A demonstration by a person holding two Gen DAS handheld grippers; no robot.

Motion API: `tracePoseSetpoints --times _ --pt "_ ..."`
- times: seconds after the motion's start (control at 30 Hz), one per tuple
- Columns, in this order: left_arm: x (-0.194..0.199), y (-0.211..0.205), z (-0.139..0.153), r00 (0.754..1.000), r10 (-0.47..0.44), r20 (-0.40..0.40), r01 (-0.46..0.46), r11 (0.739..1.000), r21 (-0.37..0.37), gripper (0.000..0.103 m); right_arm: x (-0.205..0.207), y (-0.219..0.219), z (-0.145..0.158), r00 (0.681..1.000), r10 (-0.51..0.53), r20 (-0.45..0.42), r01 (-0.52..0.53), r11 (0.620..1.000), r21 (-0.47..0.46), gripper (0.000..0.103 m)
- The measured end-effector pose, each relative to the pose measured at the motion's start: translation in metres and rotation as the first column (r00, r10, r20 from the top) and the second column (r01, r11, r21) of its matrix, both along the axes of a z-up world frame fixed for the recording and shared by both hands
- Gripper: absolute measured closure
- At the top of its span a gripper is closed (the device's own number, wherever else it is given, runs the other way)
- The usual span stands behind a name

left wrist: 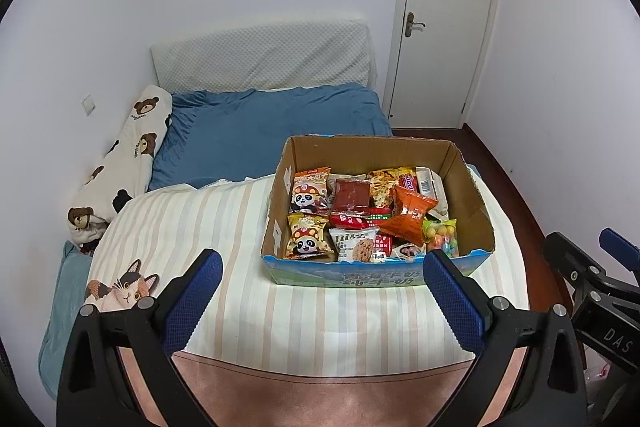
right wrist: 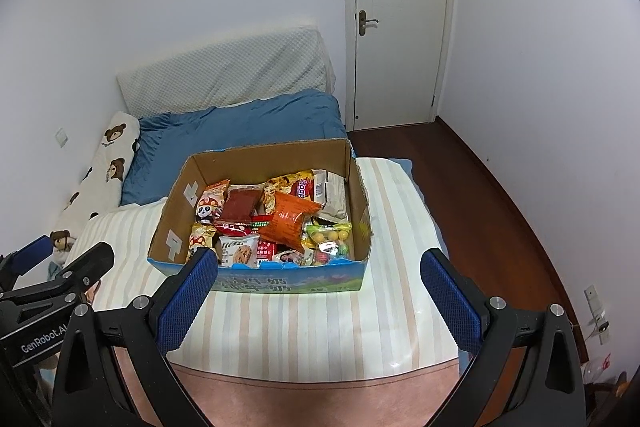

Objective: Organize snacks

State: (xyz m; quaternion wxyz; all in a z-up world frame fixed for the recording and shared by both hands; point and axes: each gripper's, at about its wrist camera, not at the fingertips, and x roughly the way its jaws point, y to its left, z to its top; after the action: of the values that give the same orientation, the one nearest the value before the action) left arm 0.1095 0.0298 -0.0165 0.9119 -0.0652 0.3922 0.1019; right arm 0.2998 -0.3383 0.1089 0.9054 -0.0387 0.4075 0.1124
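Note:
An open cardboard box (left wrist: 472, 187) (right wrist: 176, 211) full of snack packets sits on a striped blanket on the bed. On top lie an orange packet (left wrist: 408, 217) (right wrist: 290, 217), a dark red packet (left wrist: 351, 193) (right wrist: 240, 205), two panda packets (left wrist: 307, 187), a cookie packet (left wrist: 354, 245) (right wrist: 238, 249) and a bag of coloured candy balls (left wrist: 442, 237) (right wrist: 332, 241). My left gripper (left wrist: 323, 271) is open and empty, hovering in front of the box. My right gripper (right wrist: 319, 269) is open and empty, also before the box's front wall.
The striped blanket (left wrist: 192, 223) covers the near bed, with a cat print (left wrist: 124, 287) at left. A blue duvet (left wrist: 256, 131), a bear-print pillow (left wrist: 124, 155) and a white headboard cushion lie behind. A closed white door (right wrist: 400, 19) and wooden floor (right wrist: 480, 195) are at right.

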Motion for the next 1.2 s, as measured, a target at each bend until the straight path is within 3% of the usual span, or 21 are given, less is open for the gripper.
tracePoseSetpoints --times 1.2 --pt "-0.0049 0.0006 0.0077 1.0 -0.002 0.017 0.002 1.0 0.014 0.0 -0.0078 -0.0073 0.0079 1.0 -0.007 0.015 0.007 1.0 0.007 0.0"
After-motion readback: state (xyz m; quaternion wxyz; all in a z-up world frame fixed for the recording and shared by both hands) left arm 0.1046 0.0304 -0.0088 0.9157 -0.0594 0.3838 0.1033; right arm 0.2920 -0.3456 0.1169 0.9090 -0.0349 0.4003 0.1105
